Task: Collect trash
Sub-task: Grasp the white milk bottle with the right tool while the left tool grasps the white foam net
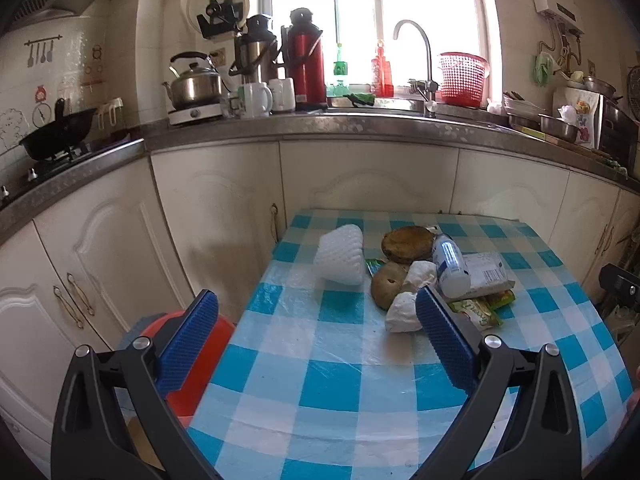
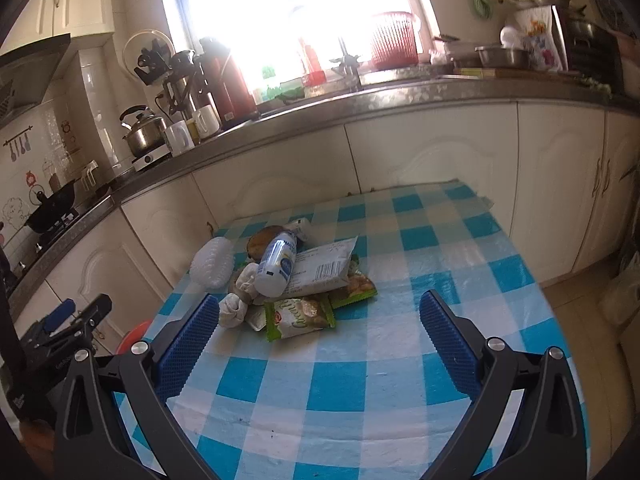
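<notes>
Checkered tabletop [image 1: 340, 380] beside kitchen cabinets [image 1: 360, 176]. Red bin [image 1: 200, 360] below tabletop's left edge. Trash pile near far left of tabletop: foam net [image 1: 340, 258], paper packet [image 2: 320, 270], plastic bottle [image 2: 276, 264], green wrapper [image 2: 300, 316], tissue wads [image 1: 404, 314]. Left tongs [image 1: 316, 316] spread, empty. Right tongs [image 2: 320, 316] spread, empty, over tabletop.

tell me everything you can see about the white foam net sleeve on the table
The white foam net sleeve is a soft, dimpled mesh tube, squashed and empty-looking, lying on its side on the blue-checked tablecloth near the table's left edge. It sits at the left of the trash pile; neither claw touches it.
</notes>
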Available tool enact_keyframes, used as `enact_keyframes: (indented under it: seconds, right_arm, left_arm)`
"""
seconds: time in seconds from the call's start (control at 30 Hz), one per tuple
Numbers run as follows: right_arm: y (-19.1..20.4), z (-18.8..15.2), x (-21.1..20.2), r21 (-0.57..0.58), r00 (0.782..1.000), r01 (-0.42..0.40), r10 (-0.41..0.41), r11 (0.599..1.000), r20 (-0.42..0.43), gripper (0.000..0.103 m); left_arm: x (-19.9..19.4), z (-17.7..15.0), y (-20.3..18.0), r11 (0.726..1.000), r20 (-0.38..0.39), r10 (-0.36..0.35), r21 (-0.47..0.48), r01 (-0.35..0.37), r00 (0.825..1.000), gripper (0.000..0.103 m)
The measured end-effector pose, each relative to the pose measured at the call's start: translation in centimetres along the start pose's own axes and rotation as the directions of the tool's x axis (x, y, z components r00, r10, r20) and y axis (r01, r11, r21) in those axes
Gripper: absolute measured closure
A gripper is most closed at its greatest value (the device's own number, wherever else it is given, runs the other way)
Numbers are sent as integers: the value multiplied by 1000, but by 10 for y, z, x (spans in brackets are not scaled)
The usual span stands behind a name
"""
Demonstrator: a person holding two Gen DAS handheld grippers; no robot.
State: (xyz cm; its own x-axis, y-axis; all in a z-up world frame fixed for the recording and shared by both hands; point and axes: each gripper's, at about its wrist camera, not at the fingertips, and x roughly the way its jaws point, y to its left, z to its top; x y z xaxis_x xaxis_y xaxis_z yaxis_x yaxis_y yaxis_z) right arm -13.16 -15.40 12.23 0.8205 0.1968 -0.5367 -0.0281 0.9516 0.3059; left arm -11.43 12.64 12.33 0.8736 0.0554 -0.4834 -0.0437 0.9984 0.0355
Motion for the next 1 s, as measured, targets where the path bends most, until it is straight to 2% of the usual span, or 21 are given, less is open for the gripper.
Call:
enact_keyframes:
  seconds: [0.17,0.27,0.5,0.57,0.63,0.7,0.87,1.0]
  right_arm:
    - [-13,7,39,88,989,-105,113,991,-93,4]
    - [-14,15,57,134,976,-162,179,978,-125,6]
    - [1,31,98,136,958,-217,238,967,-158,6]
    - [5,34,109,137,953,-230,251,964,-169,6]
    - [8,37,118,138,949,-237,259,962,-178,6]
    - [11,39,127,132,948,-240,261,962,-183,6]
    - [27,44,146,58,949,-239,246,969,-198,6]
    - [42,43,162,-9,952,-220,212,976,-218,6]
  left_arm:
    - [38,-16,-12,993,-80,-115,28,117,990,4]
    - [55,-20,-20,986,-115,-157,42,163,981,4]
    - [81,-8,-21,972,-135,-220,49,229,966,4]
    - [88,0,-18,971,-123,-214,77,224,969,4]
    - [99,10,-11,971,-123,-223,65,232,967,4]
    - [119,20,2,979,-135,-199,8,202,971,4]
    - [162,33,16,972,-158,-222,-112,206,962,4]
    - [193,39,14,970,-185,-223,-140,199,957,4]
